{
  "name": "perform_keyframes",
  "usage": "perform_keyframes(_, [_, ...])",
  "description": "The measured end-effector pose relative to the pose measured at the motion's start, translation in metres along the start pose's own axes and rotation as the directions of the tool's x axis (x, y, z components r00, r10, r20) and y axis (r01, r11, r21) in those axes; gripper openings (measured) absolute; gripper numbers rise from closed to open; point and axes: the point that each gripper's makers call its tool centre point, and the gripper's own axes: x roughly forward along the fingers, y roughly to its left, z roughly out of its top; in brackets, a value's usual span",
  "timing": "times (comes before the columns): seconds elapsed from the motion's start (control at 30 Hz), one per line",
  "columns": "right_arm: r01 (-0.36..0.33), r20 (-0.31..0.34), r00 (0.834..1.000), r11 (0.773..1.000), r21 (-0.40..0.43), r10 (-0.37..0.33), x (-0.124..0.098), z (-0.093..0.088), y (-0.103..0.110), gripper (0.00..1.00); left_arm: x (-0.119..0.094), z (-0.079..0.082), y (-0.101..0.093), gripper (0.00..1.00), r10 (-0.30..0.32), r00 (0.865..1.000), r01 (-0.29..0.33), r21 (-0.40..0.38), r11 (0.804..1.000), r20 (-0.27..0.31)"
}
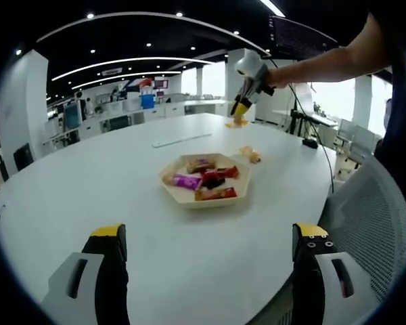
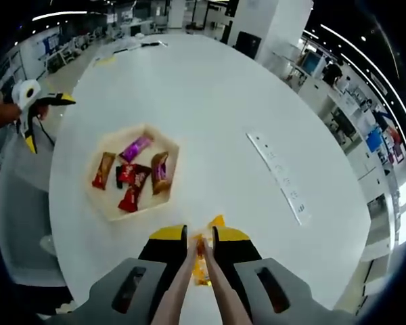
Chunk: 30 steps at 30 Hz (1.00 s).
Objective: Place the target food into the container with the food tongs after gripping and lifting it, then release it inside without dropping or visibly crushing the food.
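Left gripper view first: the left hand-held gripper (image 1: 206,247) hangs over the near edge of the white surface (image 1: 122,189) with its two yellow-tipped jaws spread wide and nothing between them. Beyond it, near the middle of the surface, sits a pale hexagonal tray (image 1: 189,198) with several wrapped snack bars (image 1: 206,179) in purple, red and brown. A small yellow wrapped food piece (image 1: 251,155) lies on the surface just to the right of and beyond the tray. Farther off, a person's bare arm (image 1: 325,64) reaches in from the right, carrying the right hand-held gripper (image 1: 242,112) well above the far side of the surface, with something yellow at its tip. A grey mesh chair back (image 1: 365,210) stands at the near right.

Right gripper view: this one looks down on the surface from above, and it shows what the other cannot, namely wooden food tongs (image 2: 197,288) clamped between the right hand-held gripper's nearly closed jaws. The tongs' long axis runs straight forward along the jaws, their tips pinching a yellow wrapped food piece (image 2: 201,267) held in the air right of the tray. A long white strip (image 2: 279,176) lies on the surface to the right. The left hand-held gripper appears at the far left edge, jaws apart.
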Motion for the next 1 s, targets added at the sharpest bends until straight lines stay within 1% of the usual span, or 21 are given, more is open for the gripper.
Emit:
perform_keyframes(0.13, [-0.002, 0.015, 1.0, 1.0, -0.019, 0.002, -0.003, 0.011, 0.005, 0.14, 0.0, 0.0, 0.0, 0.99, -0.001, 1.0, 0.001, 0.002, 1.0, 0.0])
perform_keyframes(0.17, [-0.007, 0.02, 1.0, 1.0, -0.022, 0.007, -0.003, 0.016, 0.007, 0.14, 0.0, 0.0, 0.0, 0.99, -0.003, 1.0, 0.003, 0.003, 1.0, 0.0])
perform_keyframes(0.23, [-0.011, 0.022, 1.0, 1.0, -0.023, 0.011, -0.003, 0.02, 0.009, 0.14, 0.0, 0.0, -0.001, 0.99, -0.004, 1.0, 0.004, 0.004, 1.0, 0.0])
perform_keyframes(0.47, [-0.018, 0.042, 0.999, 0.999, -0.047, 0.02, -0.002, 0.04, 0.02, 0.14, -0.001, 0.002, 0.001, 0.99, 0.001, 1.0, -0.001, 0.004, 1.0, 0.005])
perform_keyframes(0.7, [-0.03, 0.054, 0.998, 0.997, -0.066, 0.033, 0.001, 0.059, 0.032, 0.15, -0.001, 0.001, 0.001, 0.99, 0.0, 1.0, 0.0, 0.002, 1.0, 0.009])
perform_keyframes(0.8, [-0.043, 0.072, 0.996, 0.997, -0.063, 0.048, 0.003, 0.071, 0.041, 0.15, 0.0, 0.001, 0.001, 0.99, -0.002, 1.0, 0.002, 0.003, 1.0, 0.01])
perform_keyframes(1.0, [-0.053, 0.08, 0.995, 0.995, -0.083, 0.06, 0.009, 0.09, 0.052, 0.15, 0.0, 0.001, 0.0, 0.99, -0.007, 1.0, 0.007, 0.006, 1.0, 0.009])
